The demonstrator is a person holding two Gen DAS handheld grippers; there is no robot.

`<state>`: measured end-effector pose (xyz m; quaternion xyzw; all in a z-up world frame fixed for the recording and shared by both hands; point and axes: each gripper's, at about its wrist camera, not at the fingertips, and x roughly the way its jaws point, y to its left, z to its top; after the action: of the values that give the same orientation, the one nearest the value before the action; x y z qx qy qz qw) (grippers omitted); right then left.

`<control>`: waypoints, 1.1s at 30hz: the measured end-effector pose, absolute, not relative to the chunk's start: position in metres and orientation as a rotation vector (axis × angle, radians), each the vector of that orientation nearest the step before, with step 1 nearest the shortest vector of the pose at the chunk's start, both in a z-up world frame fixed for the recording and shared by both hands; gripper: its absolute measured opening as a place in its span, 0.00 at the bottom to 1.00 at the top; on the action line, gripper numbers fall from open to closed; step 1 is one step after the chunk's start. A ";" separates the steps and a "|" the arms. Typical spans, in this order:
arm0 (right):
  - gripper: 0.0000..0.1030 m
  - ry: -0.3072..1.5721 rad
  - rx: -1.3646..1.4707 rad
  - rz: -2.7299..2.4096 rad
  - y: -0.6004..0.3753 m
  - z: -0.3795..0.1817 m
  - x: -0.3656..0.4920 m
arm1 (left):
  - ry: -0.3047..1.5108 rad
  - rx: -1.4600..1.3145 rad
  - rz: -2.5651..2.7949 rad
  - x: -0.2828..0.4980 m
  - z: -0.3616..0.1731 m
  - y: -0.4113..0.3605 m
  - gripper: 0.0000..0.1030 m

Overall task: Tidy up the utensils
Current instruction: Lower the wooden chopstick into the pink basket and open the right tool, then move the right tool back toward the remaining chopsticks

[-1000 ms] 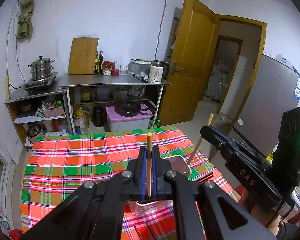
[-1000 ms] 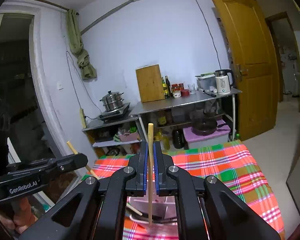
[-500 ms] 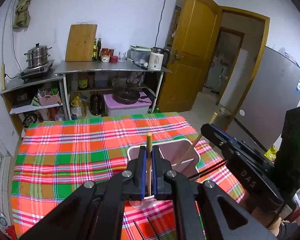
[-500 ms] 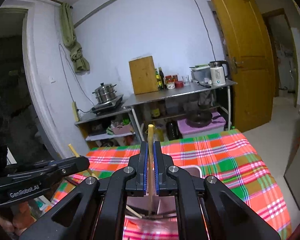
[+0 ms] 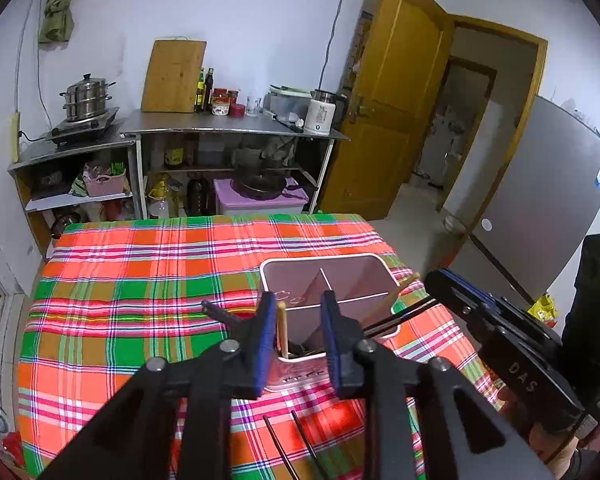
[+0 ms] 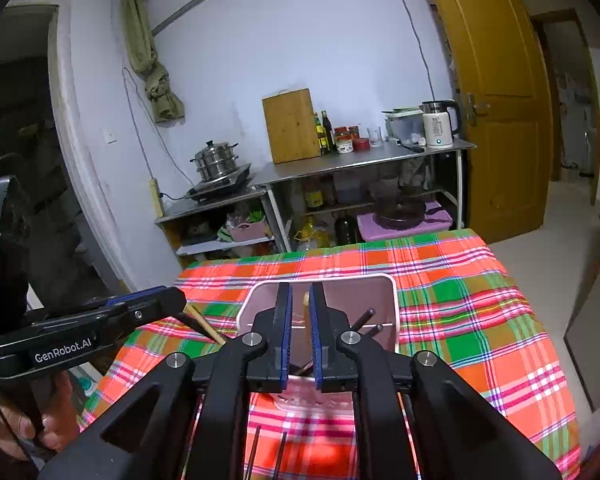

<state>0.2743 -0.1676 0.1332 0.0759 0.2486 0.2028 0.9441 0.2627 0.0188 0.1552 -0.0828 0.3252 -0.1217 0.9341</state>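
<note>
In the left wrist view the left gripper [image 5: 298, 336] sits low and centre in the frame, its blue-padded fingers [image 5: 265, 344] spread wide apart; a pale wooden chopstick [image 5: 283, 330] stands between them, close to the left pad but gripped by neither, its lower end down inside the pink utensil holder [image 5: 380, 264]; the wide gap reads as a release, so that the stick can drop into a compartment rather than be dragged back out.

In the right wrist view the right gripper [image 6: 300, 332] occupies the lower middle; its jaws stand only narrowly parted around a second wooden chopstick [image 6: 307, 320], which rests against the right pad; whether that pad bears on it or merely touches it I cannot tell, though with the other pad clear of the stick it looks let go.

The holder stands on the plaid tablecloth [image 5: 140, 280], right of centre in the left view, split by thin white dividers into compartments; which compartment each stick is in is hidden behind the jaws. Dark chopsticks [image 6: 366, 320] lean out of its right side in the right view, and two more dark sticks [image 5: 292, 444] lie loose on the cloth at the bottom centre, just in front of the holder; these are probably the next to be gathered.

Both grippers crowd the same small opening, so lifting straight up seems the safest way clear.
</note>
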 end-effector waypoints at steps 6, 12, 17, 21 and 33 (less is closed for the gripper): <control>0.09 0.490 0.148 0.430 -0.175 0.140 0.243 | 0.623 -0.180 -0.242 0.234 0.165 0.023 0.25; 0.09 0.511 0.140 0.439 -0.182 0.130 0.207 | 0.605 -0.192 -0.234 0.197 0.157 0.028 0.25; 0.09 0.551 0.123 0.445 -0.184 0.110 0.181 | 0.632 -0.200 -0.222 0.169 0.133 0.030 0.25; 0.09 0.592 0.116 0.449 -0.184 0.093 0.165 | 0.674 -0.203 -0.215 0.152 0.110 0.029 0.25; 0.09 0.673 0.124 0.454 -0.186 0.058 0.153 | 0.768 -0.221 -0.199 0.134 0.059 0.024 0.25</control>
<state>0.1525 -0.1860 0.0578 0.0605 0.3272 0.2207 0.9168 0.1341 0.0245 0.0593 -0.1075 0.3731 -0.0965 0.9165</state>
